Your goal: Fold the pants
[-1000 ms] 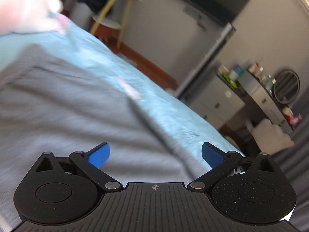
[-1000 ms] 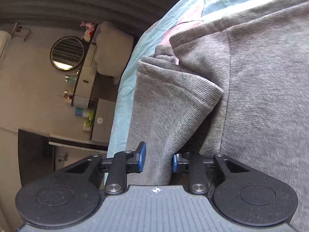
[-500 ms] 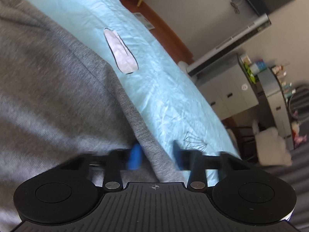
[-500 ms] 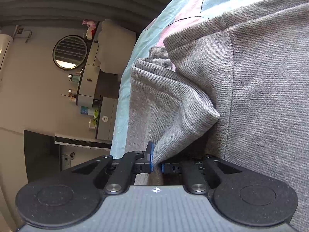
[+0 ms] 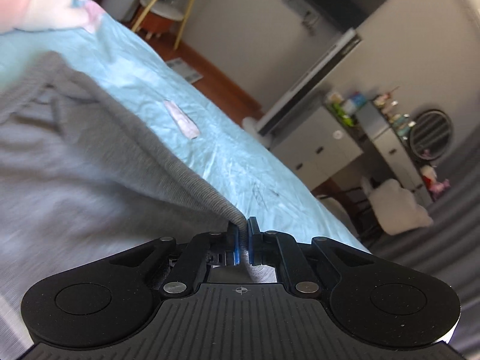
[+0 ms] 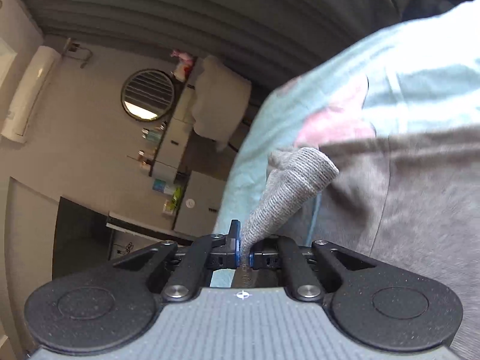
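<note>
The grey pants [image 5: 78,162] lie spread across the bed, over the light blue sheet [image 5: 228,162], and both ends near the cameras are pinched up off it. The left gripper [image 5: 243,241] is clamped tight on a ribbed edge of the cloth, its blue pads pressed against the fabric on either side, and the edge rises in a taut ridge from the bed to the pads. The right gripper [image 6: 244,250] is likewise squeezed onto a fold of the pants [image 6: 288,192], which stands up from its pads as a ribbed grey cone, the rest of the garment lying to the right of it. A pale pink patch [image 5: 181,120] shows on the sheet just beside the pants. Beyond the bed stand white cabinets [image 5: 318,153], a round mirror [image 6: 147,95] on the wall and a fluffy white stool [image 5: 396,207].
</note>
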### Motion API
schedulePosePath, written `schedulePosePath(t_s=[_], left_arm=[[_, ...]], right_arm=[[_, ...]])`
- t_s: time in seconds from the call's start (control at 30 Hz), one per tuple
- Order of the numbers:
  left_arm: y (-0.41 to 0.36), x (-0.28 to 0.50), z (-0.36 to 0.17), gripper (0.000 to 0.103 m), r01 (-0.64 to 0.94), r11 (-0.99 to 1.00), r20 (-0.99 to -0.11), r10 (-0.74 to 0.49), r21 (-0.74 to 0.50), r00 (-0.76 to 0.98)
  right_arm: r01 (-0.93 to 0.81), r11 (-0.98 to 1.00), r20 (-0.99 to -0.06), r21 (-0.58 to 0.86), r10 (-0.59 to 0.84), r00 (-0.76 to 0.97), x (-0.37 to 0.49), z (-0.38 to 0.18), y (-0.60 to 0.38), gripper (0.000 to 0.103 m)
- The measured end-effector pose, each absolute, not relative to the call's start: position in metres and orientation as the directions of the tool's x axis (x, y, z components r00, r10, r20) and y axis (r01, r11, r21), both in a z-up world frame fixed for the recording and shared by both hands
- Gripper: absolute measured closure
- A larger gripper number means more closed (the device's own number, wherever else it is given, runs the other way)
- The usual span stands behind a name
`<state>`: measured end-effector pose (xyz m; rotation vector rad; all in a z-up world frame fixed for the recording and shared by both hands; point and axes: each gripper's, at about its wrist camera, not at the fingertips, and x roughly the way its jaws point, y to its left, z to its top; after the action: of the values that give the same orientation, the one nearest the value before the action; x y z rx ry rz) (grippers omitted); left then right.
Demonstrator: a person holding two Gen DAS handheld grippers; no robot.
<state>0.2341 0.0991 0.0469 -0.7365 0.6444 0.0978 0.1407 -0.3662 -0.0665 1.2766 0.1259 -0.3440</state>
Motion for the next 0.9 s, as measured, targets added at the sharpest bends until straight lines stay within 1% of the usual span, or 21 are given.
schedulePosePath(t_s=[0.1,0.17,0.27,0.37,0.43,0.5,0.53,0.57,0.6,0.63,0.67,0.7,0.73,0.8,0.87,0.9], left_arm=[[0.099,0.17,0.046,0.096,-0.285,0.759,-0.566,-0.13,-0.585,0.814],[0.098,0.131,0.036,0.096,-0.294,0.756,-0.573,-0.13,-0.586,0.809],[0.094,0.082,0.014,0.096,-0.327,0.747,-0.609,-0.129,-0.579,0.783],[0.086,0.052,-0.002,0.096,-0.344,0.773,-0.652,-0.117,-0.533,0.749],[0.09,0.042,-0.011,0.095,-0.369,0.75,-0.664,-0.124,-0.549,0.737],[0.102,0.041,-0.017,0.092,-0.41,0.704,-0.676,-0.137,-0.58,0.724],[0.109,0.043,-0.017,0.089,-0.424,0.691,-0.678,-0.133,-0.586,0.723],[0.115,0.045,-0.016,0.079,-0.44,0.692,-0.682,-0.104,-0.573,0.724],[0.118,0.049,-0.011,0.065,-0.457,0.707,-0.688,-0.058,-0.54,0.723],[0.123,0.054,-0.006,0.058,-0.46,0.728,-0.686,-0.019,-0.508,0.727],[0.127,0.06,-0.001,0.043,-0.461,0.75,-0.682,0.019,-0.474,0.732],[0.132,0.069,0.004,0.036,-0.47,0.765,-0.683,0.055,-0.44,0.729],[0.138,0.079,0.008,0.035,-0.487,0.771,-0.684,0.094,-0.409,0.724],[0.149,0.1,0.013,0.023,-0.508,0.783,-0.679,0.155,-0.359,0.717],[0.159,0.122,0.013,0.023,-0.554,0.778,-0.702,0.216,-0.296,0.679],[0.165,0.132,0.012,0.023,-0.558,0.783,-0.71,0.225,-0.276,0.667]], right_arm=[[0.314,0.249,-0.268,0.916,-0.202,0.942,0.113,-0.049,-0.368,0.098],[0.337,0.306,-0.284,0.89,-0.206,0.936,0.089,-0.039,-0.365,0.098],[0.412,0.368,-0.358,0.834,-0.208,0.91,0.051,-0.039,-0.364,0.098],[0.503,0.369,-0.464,0.782,-0.196,0.864,0.024,-0.054,-0.367,0.098],[0.547,0.388,-0.519,0.742,-0.184,0.835,0.016,-0.063,-0.366,0.098],[0.568,0.389,-0.55,0.725,-0.169,0.818,0.011,-0.07,-0.364,0.098],[0.58,0.386,-0.565,0.717,-0.166,0.808,0.008,-0.075,-0.363,0.098],[0.588,0.382,-0.574,0.713,-0.164,0.803,0.011,-0.076,-0.361,0.096],[0.587,0.387,-0.579,0.711,-0.152,0.801,0.013,-0.078,-0.36,0.093],[0.593,0.385,-0.591,0.707,-0.14,0.795,0.017,-0.079,-0.36,0.092],[0.601,0.379,-0.603,0.704,-0.129,0.788,0.019,-0.08,-0.359,0.092],[0.601,0.383,-0.608,0.701,-0.12,0.785,0.021,-0.082,-0.358,0.09],[0.604,0.389,-0.616,0.696,-0.11,0.78,0.024,-0.083,-0.358,0.088],[0.609,0.393,-0.623,0.689,-0.11,0.775,0.028,-0.084,-0.358,0.086],[0.613,0.4,-0.629,0.681,-0.108,0.769,0.032,-0.085,-0.358,0.084],[0.614,0.406,-0.633,0.677,-0.106,0.767,0.034,-0.085,-0.358,0.084]])
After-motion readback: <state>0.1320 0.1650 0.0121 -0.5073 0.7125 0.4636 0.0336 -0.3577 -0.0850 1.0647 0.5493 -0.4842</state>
